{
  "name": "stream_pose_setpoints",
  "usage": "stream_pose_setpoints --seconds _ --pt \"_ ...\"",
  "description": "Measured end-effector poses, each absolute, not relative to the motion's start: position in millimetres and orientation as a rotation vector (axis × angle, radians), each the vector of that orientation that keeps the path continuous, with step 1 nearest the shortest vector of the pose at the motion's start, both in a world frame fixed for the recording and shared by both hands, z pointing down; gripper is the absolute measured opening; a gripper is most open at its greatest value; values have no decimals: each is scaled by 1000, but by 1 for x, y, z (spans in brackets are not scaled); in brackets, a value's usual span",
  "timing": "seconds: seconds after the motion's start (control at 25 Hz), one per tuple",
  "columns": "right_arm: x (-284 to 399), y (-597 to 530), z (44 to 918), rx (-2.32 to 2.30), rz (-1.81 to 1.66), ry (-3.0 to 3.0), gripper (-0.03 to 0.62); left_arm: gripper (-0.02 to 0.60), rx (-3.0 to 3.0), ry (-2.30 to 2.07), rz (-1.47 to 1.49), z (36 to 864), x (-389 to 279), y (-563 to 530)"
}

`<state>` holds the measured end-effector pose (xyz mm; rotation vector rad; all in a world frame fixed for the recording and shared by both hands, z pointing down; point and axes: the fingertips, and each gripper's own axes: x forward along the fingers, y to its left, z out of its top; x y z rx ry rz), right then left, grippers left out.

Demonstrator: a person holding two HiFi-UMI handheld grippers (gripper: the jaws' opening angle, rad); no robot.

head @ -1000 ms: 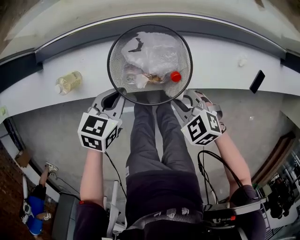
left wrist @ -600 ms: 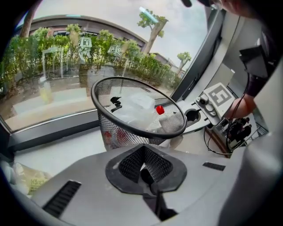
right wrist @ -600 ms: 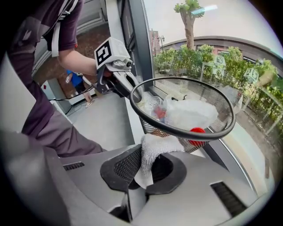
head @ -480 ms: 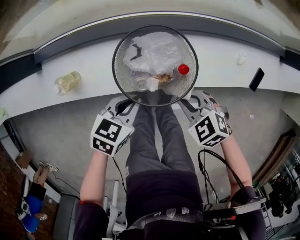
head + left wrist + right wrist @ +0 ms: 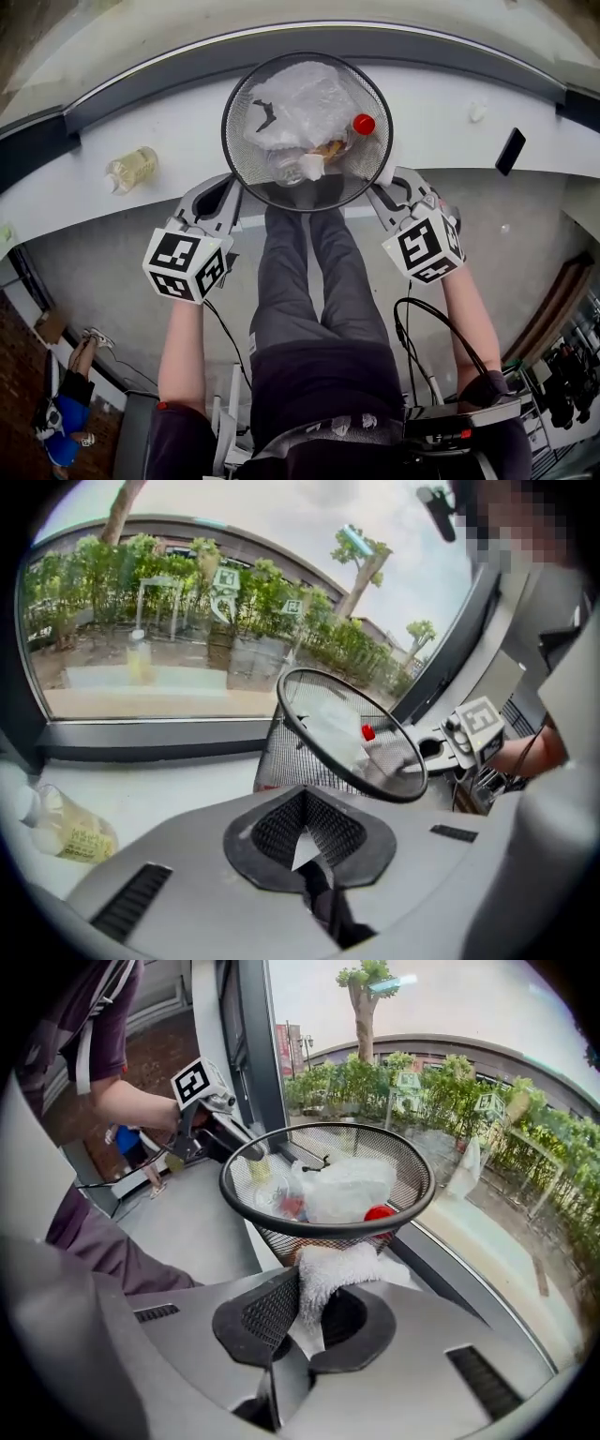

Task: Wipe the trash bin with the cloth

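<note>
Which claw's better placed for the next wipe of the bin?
Right. The right claw is shut on the white cloth, which lies against the mesh of the trash bin below its rim. The left claw is shut, empty, clear of the bin.

In the head view the cloth [image 5: 387, 167] shows only as a white sliver between the trash bin [image 5: 248, 169] and the right gripper [image 5: 380, 195]; the rest is behind them. In the right gripper view its lower end drops out of sight between the jaws, and it covers the bin's foot. What lies under the clear plastic bag [image 5: 305, 103] is indistinct. A dark flat thing [image 5: 511, 150] near the right end of the worktop [image 5: 169, 122] is too small to identify.
</note>
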<state>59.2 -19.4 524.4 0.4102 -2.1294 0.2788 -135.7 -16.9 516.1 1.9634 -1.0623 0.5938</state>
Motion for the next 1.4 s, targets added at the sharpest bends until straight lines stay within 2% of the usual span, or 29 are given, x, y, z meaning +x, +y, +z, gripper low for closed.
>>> stream_pose_setpoints --seconds 0.48,0.64,0.84,1.2,1.4 --pt "13 34 525 351 470 -2212 37 -12 2075 -912 748 527 -107 -8" --pt "-16 44 524 242 542 -2265 37 -11 2060 -934 715 526 -111 -6" --pt "-31 45 506 198 674 -2306 37 -11 2104 -835 686 512 -81 -10" --pt "31 42 511 180 625 -2196 37 -11 2159 -704 729 514 -43 12" --pt "83 19 511 340 648 -2128 37 -11 2047 -816 730 527 -70 12"
